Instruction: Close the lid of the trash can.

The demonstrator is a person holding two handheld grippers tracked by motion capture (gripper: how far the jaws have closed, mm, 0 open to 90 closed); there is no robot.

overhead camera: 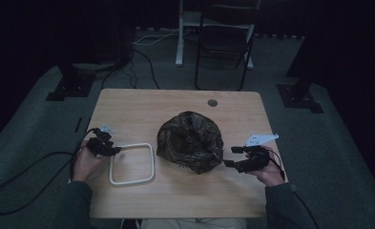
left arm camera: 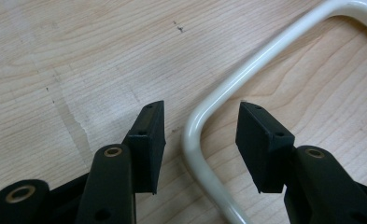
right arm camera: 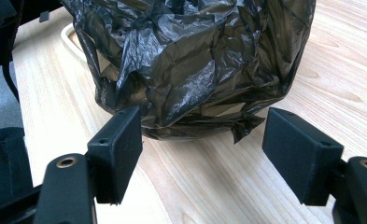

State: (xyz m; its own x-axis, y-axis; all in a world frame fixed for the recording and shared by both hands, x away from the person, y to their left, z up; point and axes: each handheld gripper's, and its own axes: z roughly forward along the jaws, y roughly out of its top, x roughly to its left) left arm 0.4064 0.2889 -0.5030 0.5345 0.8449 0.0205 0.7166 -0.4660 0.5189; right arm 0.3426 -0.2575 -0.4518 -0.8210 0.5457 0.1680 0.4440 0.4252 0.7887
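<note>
Wooden table [overhead camera: 175, 195] holds a crumpled black bag [overhead camera: 190, 140] and white frame [overhead camera: 131, 163]. Left gripper [left arm camera: 201, 140] gapes astride the frame's corner; right gripper [right arm camera: 202, 151] gapes before the bag.

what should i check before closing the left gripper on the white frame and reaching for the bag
1. Left gripper open: ok.
2. White frame corner between its jaws: ok, tube runs through the gap.
3. Frame flat on the table: ok.
4. Right gripper open, facing the black bag: ok.
5. Bag apart from the frame: cannot tell, they look close.
6. Bag contents: cannot tell.
</note>
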